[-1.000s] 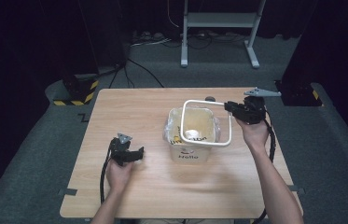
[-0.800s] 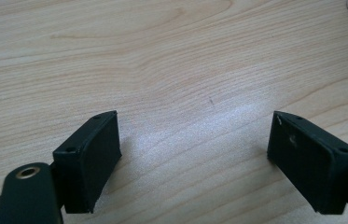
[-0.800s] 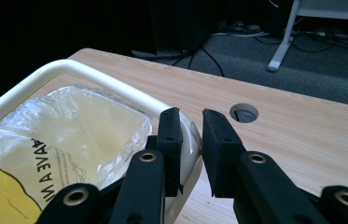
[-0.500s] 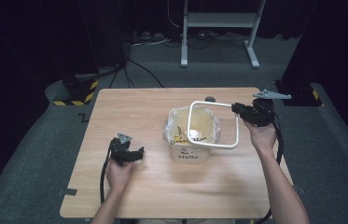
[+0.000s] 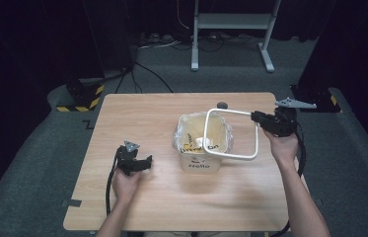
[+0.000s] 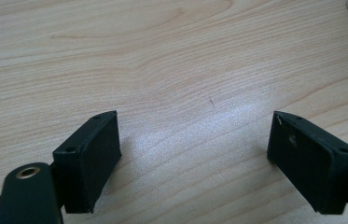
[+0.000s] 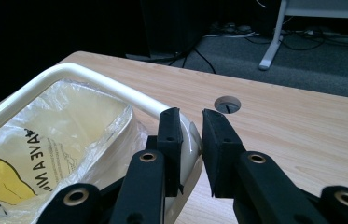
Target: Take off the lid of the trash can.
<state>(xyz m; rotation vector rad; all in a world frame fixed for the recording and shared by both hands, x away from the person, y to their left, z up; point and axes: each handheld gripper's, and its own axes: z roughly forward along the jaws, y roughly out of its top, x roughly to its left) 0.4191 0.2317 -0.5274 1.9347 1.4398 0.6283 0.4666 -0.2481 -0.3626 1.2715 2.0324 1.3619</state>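
A white bin (image 5: 199, 164) lined with a clear yellow-printed bag (image 5: 191, 129) stands mid-table. A white rectangular ring (image 5: 257, 139) hangs tilted over the bin's right side, its low edge near the bin's front rim. My right gripper (image 5: 256, 116) is shut on the ring's far right corner. In the right gripper view the ring (image 7: 83, 72) runs off to the left from between my right gripper's (image 7: 191, 116) jaws, above the bag (image 7: 69, 121). My left gripper (image 5: 142, 163) rests low over the table (image 5: 171, 207) at the left. In the left gripper view my left gripper (image 6: 195, 154) is open over bare wood.
A round cable hole (image 5: 222, 104) sits in the table behind the bin, also in the right gripper view as the cable hole (image 7: 227, 103). A white stand (image 5: 231, 22) and cables lie on the floor beyond. A black-and-yellow block (image 5: 80, 98) is at the far left corner.
My right gripper has carried the white ring to the right, so it now overhangs the bin's right side. The left gripper has stayed put.
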